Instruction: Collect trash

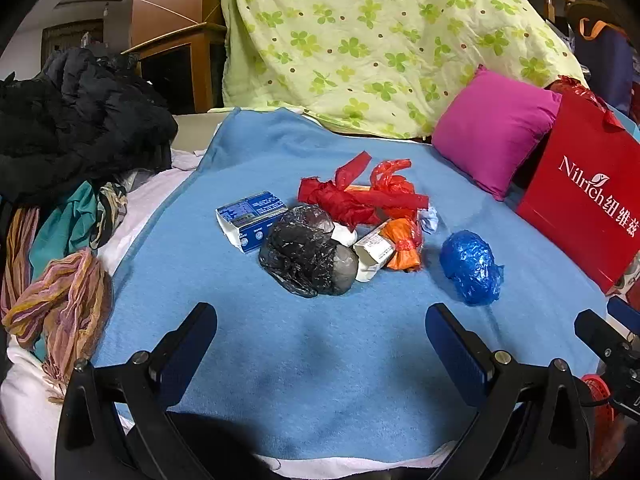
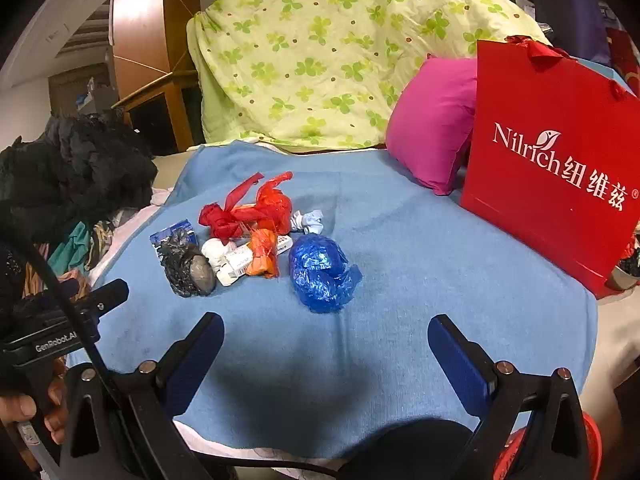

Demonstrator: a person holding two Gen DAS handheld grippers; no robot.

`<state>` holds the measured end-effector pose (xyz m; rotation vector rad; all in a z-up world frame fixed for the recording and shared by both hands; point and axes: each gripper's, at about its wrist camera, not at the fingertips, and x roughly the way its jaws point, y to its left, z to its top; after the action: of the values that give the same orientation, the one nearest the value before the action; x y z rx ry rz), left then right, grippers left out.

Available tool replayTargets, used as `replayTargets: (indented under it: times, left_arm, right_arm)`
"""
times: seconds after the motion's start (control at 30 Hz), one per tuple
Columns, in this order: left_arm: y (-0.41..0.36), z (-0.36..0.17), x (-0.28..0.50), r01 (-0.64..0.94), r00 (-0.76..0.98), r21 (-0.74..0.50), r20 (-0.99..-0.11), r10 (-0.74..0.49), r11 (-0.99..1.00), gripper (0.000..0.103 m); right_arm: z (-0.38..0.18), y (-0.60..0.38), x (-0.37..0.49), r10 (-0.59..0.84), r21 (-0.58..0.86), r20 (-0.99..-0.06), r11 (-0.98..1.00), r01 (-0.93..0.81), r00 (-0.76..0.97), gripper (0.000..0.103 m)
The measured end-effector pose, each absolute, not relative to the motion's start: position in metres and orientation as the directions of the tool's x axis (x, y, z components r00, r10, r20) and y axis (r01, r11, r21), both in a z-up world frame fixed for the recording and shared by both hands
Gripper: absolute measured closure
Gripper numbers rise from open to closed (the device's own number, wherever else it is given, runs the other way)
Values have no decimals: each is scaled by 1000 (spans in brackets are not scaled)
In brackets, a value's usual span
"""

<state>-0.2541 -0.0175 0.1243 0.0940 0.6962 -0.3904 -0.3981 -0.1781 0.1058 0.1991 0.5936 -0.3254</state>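
Observation:
A heap of trash lies mid-way across the blue blanket [image 1: 280, 340]: a black plastic bag [image 1: 308, 256], a blue-and-white carton [image 1: 250, 220], red plastic wrap [image 1: 360, 194], an orange wrapper [image 1: 404, 246], a small white box [image 1: 374, 252] and a crumpled blue bag [image 1: 472, 266]. The same blue bag [image 2: 320, 274] and black bag [image 2: 188, 266] show in the right wrist view. My left gripper [image 1: 320, 334] stands open short of the heap. My right gripper [image 2: 325, 344] is open too, just before the blue bag. A red paper bag [image 2: 560, 160] stands at the right.
A magenta pillow [image 1: 492, 132] leans beside the red paper bag [image 1: 588, 196]. A green-patterned quilt [image 1: 380, 40] is piled at the back. Dark clothes [image 1: 76, 120] and a striped scarf [image 1: 64, 304] crowd the left edge. A hand [image 2: 24, 412] holds the left gripper's handle.

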Motion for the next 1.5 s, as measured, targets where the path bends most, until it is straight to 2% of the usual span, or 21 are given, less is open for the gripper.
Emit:
replayTargets:
  times: [0.73,0.97,1.17,1.5]
  left_arm:
    - [-18,117,-254,389,680,-56,-656,-328,919,0]
    - [-9,94,-242,359,659,-75,-685,-309,930,0]
    - [-7,64,-224,334,615,-79,-737,-280,939,0]
    - [-15,68,-187,324,624,-67,-735,-266,944,0]
  right_arm:
    - [98,-181,-400,-248,90,-594,925,369,766,0]
    - [77,-190,-393,-242,94,-634,919,383,735,0]
    - [62,-202,-369,-217,105,-664,920,376,716,0]
    - [61,-220,-299,-188,101,-666,936,336,722,1]
